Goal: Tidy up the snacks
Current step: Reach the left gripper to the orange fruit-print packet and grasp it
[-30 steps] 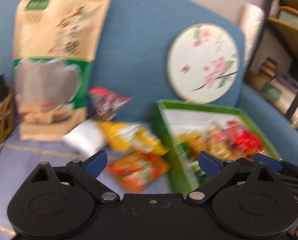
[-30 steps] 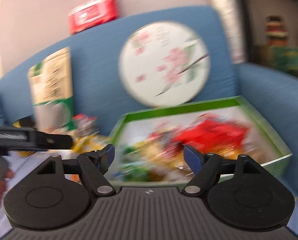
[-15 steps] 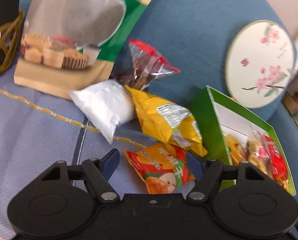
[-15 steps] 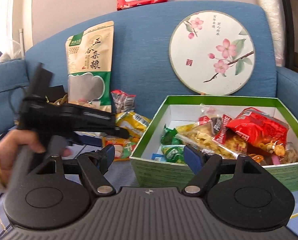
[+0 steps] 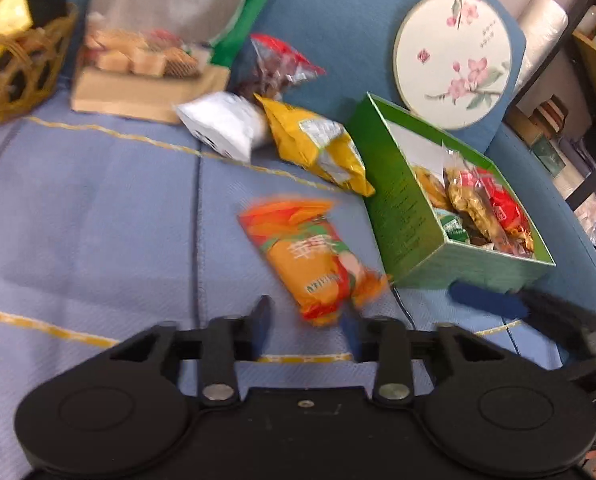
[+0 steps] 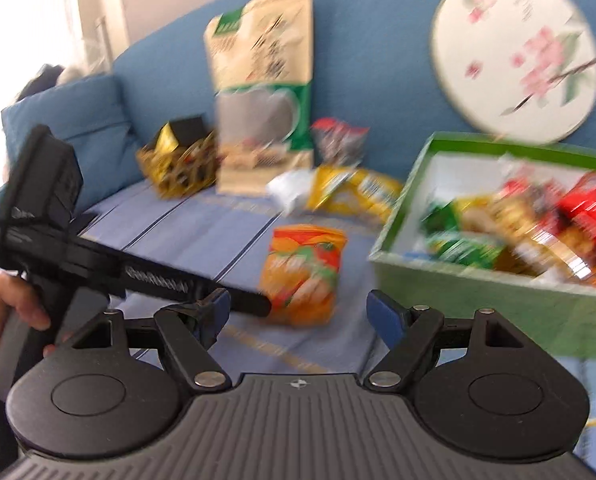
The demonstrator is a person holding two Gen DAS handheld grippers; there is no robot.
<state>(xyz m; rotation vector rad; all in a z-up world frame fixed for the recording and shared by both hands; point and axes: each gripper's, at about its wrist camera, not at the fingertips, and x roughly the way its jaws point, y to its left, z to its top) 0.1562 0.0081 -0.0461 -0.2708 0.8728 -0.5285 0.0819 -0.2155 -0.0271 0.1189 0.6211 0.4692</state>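
An orange snack packet (image 5: 309,256) lies flat on the blue sofa seat, just ahead of my open left gripper (image 5: 305,330); its near end sits between the fingertips. It also shows in the right wrist view (image 6: 301,274). A green box (image 5: 401,216) holding several snacks stands to its right, also in the right wrist view (image 6: 493,300). A yellow packet (image 5: 317,148), a white packet (image 5: 222,126) and a red-topped clear bag (image 5: 278,66) lie behind. My right gripper (image 6: 298,314) is open and empty, near the box's front.
A tall beige and green pouch (image 6: 264,92) leans on the sofa back. A wicker basket (image 5: 14,76) sits at the far left. A round floral fan (image 5: 453,60) leans behind the box. A shelf (image 5: 593,60) stands to the right.
My left gripper has pulled back and its jaws have narrowed around the near end of the orange packet. My right gripper has swung left and lower, toward the packet.
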